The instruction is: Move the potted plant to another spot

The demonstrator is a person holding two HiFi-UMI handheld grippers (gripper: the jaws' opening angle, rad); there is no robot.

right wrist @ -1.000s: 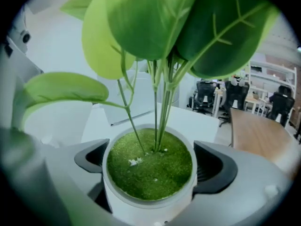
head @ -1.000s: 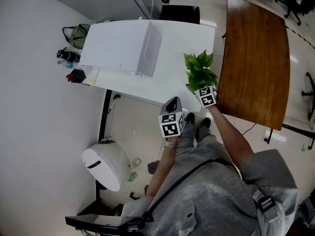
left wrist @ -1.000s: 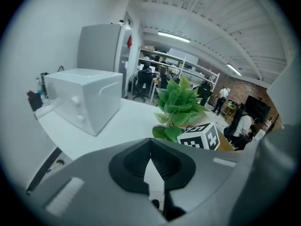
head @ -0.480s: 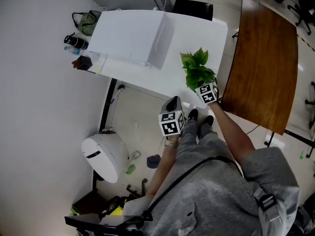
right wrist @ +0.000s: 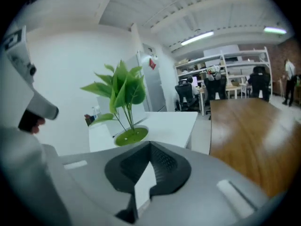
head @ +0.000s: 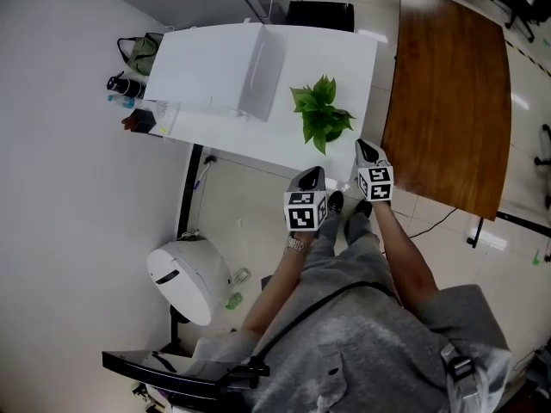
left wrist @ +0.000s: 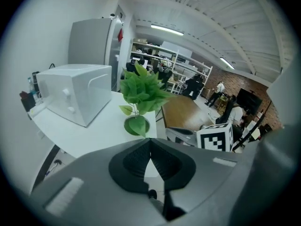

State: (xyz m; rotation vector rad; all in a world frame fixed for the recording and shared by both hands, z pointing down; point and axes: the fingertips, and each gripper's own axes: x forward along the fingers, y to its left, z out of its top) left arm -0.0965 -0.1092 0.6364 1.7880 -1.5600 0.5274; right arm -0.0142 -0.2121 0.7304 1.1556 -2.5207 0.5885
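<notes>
The potted plant (head: 321, 114) stands free on the white tabletop (head: 349, 54).
Broad green leaves on thin stems rise from a green-topped pot, beside a white box (head: 215, 71). The left gripper (head: 312, 177) and right gripper (head: 363, 148) are pressed together, empty. The gripper views show shelving (right wrist: 221, 60) and people (right wrist: 257, 81) behind; the head view shows a wooden table (head: 448, 93) alongside.
</notes>
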